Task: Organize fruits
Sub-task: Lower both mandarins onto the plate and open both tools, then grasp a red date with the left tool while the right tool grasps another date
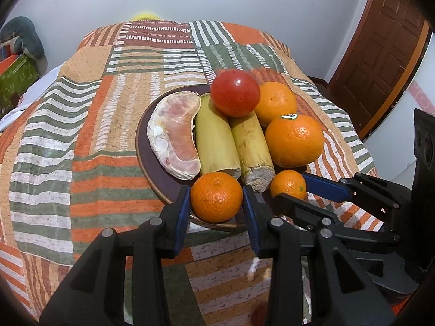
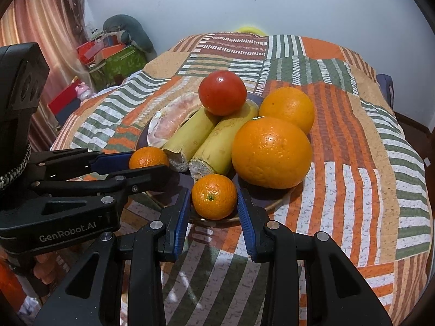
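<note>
A dark plate (image 1: pixel 152 174) on the patchwork quilt holds a pomelo wedge (image 1: pixel 176 135), two cut sugarcane pieces (image 1: pixel 216 140), a red tomato (image 1: pixel 235 92) on top, two large oranges (image 1: pixel 295 140) and two mandarins. My left gripper (image 1: pixel 216 206) is shut on the left mandarin (image 1: pixel 216 197) at the plate's near rim. My right gripper (image 2: pixel 214 206) is shut on the other mandarin (image 2: pixel 214 196); it also shows in the left wrist view (image 1: pixel 288 184). The left gripper appears in the right wrist view around its mandarin (image 2: pixel 148 157).
The quilt (image 1: pixel 81 135) covers a bed. Boxes and a grey cushion (image 2: pixel 127 31) stand at the left by a curtain. A wooden door (image 1: pixel 386 40) is at the right.
</note>
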`<state>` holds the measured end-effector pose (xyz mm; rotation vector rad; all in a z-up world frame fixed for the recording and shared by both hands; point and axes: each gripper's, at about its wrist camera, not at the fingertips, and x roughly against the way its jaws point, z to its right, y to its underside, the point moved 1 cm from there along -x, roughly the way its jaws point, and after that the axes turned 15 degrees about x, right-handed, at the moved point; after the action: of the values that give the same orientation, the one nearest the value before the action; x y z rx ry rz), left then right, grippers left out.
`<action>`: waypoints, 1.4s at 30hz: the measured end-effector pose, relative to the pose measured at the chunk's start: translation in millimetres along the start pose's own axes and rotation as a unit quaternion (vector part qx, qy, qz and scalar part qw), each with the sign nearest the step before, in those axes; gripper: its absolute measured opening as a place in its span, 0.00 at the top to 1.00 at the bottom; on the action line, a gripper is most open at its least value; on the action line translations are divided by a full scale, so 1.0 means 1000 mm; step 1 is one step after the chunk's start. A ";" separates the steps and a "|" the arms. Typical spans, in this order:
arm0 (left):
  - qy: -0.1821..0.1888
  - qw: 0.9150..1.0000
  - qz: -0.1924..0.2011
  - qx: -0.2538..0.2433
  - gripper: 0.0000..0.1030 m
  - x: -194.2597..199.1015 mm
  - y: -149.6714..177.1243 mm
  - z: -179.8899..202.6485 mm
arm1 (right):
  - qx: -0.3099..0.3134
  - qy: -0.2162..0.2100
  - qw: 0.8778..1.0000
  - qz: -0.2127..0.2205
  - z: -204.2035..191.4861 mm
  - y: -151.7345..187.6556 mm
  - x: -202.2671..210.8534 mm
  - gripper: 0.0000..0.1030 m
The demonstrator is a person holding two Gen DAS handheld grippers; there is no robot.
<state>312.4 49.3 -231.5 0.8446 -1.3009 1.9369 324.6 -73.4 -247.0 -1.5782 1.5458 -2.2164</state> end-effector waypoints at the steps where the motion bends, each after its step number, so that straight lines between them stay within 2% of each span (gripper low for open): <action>1: 0.000 1.000 0.000 0.001 0.63 0.000 0.000 0.000 | 0.001 0.001 1.000 -0.001 0.000 0.000 0.000 0.69; 3: -0.003 1.000 0.002 0.005 0.61 0.002 -0.001 0.000 | 0.004 0.004 1.000 -0.003 -0.002 -0.001 0.000 0.69; 5: -0.008 1.000 0.006 0.007 0.50 0.006 -0.002 -0.002 | 0.005 0.007 1.000 -0.008 -0.002 -0.002 0.001 0.69; 6: -0.011 1.000 0.011 0.008 0.48 0.009 -0.002 -0.002 | 0.005 0.007 1.000 -0.009 -0.003 -0.002 0.002 0.69; 11: -0.015 1.000 0.026 0.007 0.48 0.030 0.000 -0.005 | 0.003 0.007 1.000 -0.001 -0.005 -0.004 0.015 0.61; 28: -0.040 0.995 0.092 0.011 0.46 0.146 0.026 -0.025 | 0.044 0.028 0.998 0.047 -0.052 -0.018 0.096 0.61; 35: -0.054 0.995 0.086 0.021 0.46 0.163 0.050 -0.044 | 0.054 0.025 0.997 0.040 -0.070 -0.012 0.102 0.61; 42: -0.064 0.996 0.051 0.033 0.46 0.147 0.076 -0.058 | 0.055 0.013 0.998 0.009 -0.082 0.001 0.085 0.61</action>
<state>157.2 104.8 -171.2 0.9647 -1.3854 2.0441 223.2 -59.9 -188.0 -1.5050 1.4119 -2.2794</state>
